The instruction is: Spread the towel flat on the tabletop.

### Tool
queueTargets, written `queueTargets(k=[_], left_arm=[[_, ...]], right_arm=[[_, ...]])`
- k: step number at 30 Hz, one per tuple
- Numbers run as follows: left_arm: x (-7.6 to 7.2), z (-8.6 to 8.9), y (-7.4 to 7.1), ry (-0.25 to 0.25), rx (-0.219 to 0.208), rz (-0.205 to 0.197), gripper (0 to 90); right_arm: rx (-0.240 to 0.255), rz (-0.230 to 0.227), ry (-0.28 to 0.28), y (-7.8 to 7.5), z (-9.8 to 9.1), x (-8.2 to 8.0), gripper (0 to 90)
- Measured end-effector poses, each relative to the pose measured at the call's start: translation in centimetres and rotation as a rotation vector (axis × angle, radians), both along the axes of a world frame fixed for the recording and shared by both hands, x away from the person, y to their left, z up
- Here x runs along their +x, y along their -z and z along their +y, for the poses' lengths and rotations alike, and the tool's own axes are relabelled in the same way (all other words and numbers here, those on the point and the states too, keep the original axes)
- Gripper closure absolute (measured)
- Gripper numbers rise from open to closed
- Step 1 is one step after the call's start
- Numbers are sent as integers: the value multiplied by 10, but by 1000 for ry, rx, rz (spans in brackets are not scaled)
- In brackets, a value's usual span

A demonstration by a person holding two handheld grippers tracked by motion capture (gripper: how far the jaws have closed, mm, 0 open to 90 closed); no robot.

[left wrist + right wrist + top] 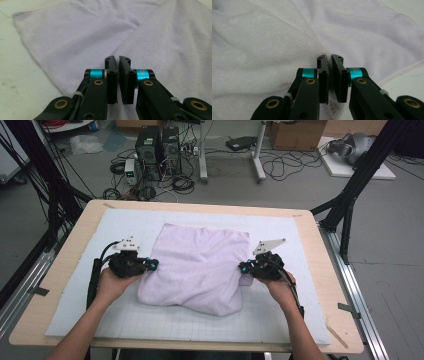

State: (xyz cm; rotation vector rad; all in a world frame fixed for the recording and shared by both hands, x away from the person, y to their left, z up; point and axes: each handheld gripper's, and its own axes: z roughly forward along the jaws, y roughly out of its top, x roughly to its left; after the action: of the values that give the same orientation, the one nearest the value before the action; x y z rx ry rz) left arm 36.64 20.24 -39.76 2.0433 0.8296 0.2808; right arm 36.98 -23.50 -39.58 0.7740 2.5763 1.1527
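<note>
I see a light wooden table point(65, 265) with rounded corners, covered over most of its top by a white gridded mat point(85, 285). Beyond it lies a grey floor strewn with black cables point(280, 167); two dark computer towers point(157, 147) stand at the far side, a cardboard box point(297, 134) sits to the right of them, and black frame struts point(352, 195) rise at both edges of the high view.

The pale lilac terry-cloth towel point(197, 267) lies in the middle of the mat, between my two grippers. It is rumpled, not flat: its far edge runs roughly straight, while the near edge bulges and sags in a rounded fold toward the right. The left gripper view shows a second layer of cloth lying over the first.

The left gripper point(117, 62) sits at the towel's left edge, jaws brought together on the cloth, which shows beneath and around the pads. The right gripper point(330, 60) sits at the towel's right edge, jaws likewise clamped, with a pinch of the fabric visibly caught between the pads. The person's hands hold both tools low over the mat.
</note>
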Motion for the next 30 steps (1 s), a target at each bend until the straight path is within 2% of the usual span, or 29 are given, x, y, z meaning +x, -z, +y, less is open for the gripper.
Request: queueTargets(k=[3, 4, 6, 8, 9, 10, 11, 12, 14, 17, 18, 20, 22, 27, 30], left_arm=[[19, -6, 10, -32, 34, 25, 847], [23, -8, 15, -37, 38, 33, 836], [28, -7, 21, -48, 45, 49, 815], [28, -3, 20, -50, 50, 58, 724], [27, 1, 18, -52, 40, 55, 686], [25, 4, 14, -61, 31, 46, 650], [22, 9, 10, -65, 14, 33, 603], [18, 12, 5, -66, -6, 18, 603], [10, 19, -4, -55, -16, -10, 577], [-5, 24, -11, -20, -6, -23, 535], [-10, 25, -12, 0, 0, -28, 527], [-22, 24, -11, 31, 10, -36, 513], [-34, 23, -8, 56, 4, -39, 484], [-57, 19, 8, 117, 16, -16, 444], [-65, 15, 17, 148, 29, 0, 414]], right_arm=[[-20, 38, 33, 10, 2, 21, 842], [-45, 70, 45, 21, 4, 29, 835], [-51, 84, 50, 26, 5, 31, 821], [-45, 96, 57, 30, 4, 32, 773], [-44, 80, 62, 29, 3, 31, 722], [-38, 68, 74, 26, 1, 28, 705], [3, 45, 80, 19, -5, 23, 661], [3, 45, 80, 19, -5, 23, 661], [36, 4, 89, 10, -11, 14, 633], [76, -32, 63, 0, -15, -3, 593], [75, -37, 46, -2, -14, -8, 574], [51, -15, 3, -4, -8, -19, 541], [44, -54, -38, -3, -3, -33, 540], [66, -39, -108, 8, 6, -57, 491], [63, -17, -144, 17, 12, -66, 464]])
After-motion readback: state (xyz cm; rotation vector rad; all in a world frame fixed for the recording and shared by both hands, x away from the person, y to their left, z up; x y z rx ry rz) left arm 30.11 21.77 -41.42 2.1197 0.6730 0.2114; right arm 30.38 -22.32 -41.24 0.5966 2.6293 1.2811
